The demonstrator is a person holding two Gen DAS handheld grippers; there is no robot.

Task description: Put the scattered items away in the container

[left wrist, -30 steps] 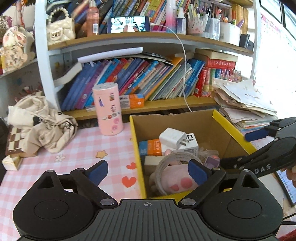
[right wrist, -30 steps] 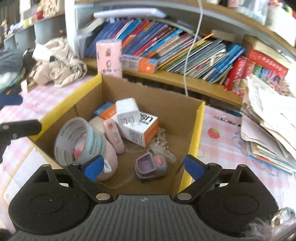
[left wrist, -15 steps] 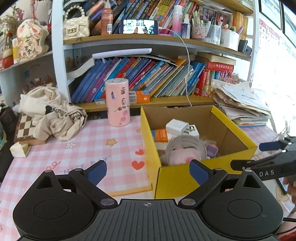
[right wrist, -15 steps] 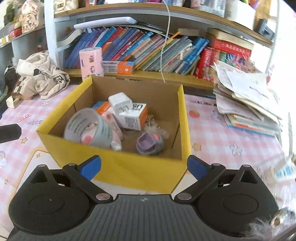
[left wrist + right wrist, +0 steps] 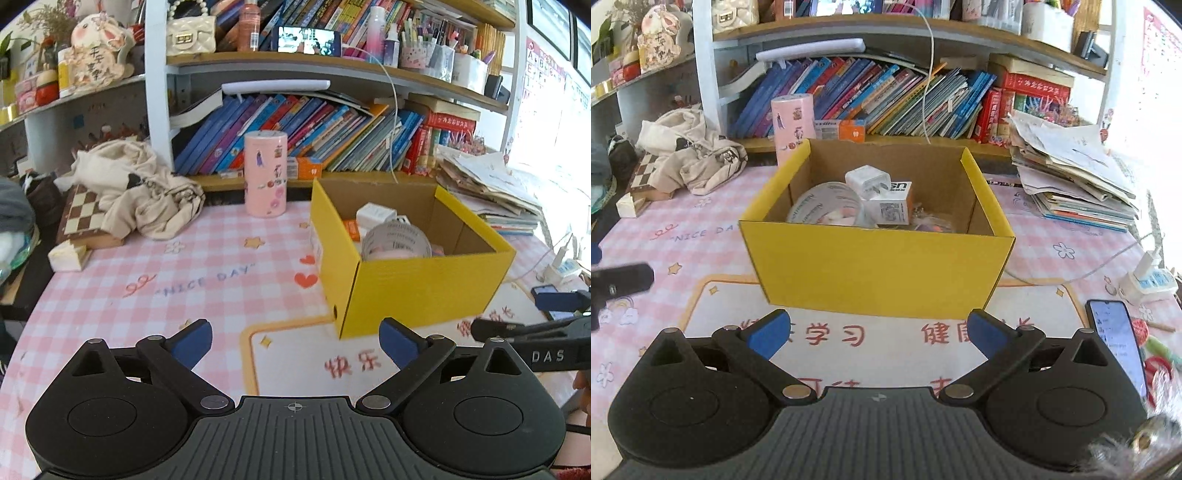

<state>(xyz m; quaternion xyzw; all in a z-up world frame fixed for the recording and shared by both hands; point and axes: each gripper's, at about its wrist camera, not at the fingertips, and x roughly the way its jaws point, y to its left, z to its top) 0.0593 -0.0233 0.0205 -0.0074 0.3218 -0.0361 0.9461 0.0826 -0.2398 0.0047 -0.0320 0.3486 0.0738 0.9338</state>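
Cardboard box (image 5: 879,262) sits mid-table, long axis running near to far, holding a tape roll (image 5: 827,206) and charger (image 5: 866,181). Left gripper (image 5: 295,341) and right gripper (image 5: 877,332) hover near it, fingers spread, empty.

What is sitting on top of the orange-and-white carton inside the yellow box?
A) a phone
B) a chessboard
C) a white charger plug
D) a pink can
C: the white charger plug rests on the orange-and-white carton inside the yellow box.

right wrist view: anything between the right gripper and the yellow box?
Nothing. In the right wrist view only bare printed mat separates the open right gripper from the yellow box.
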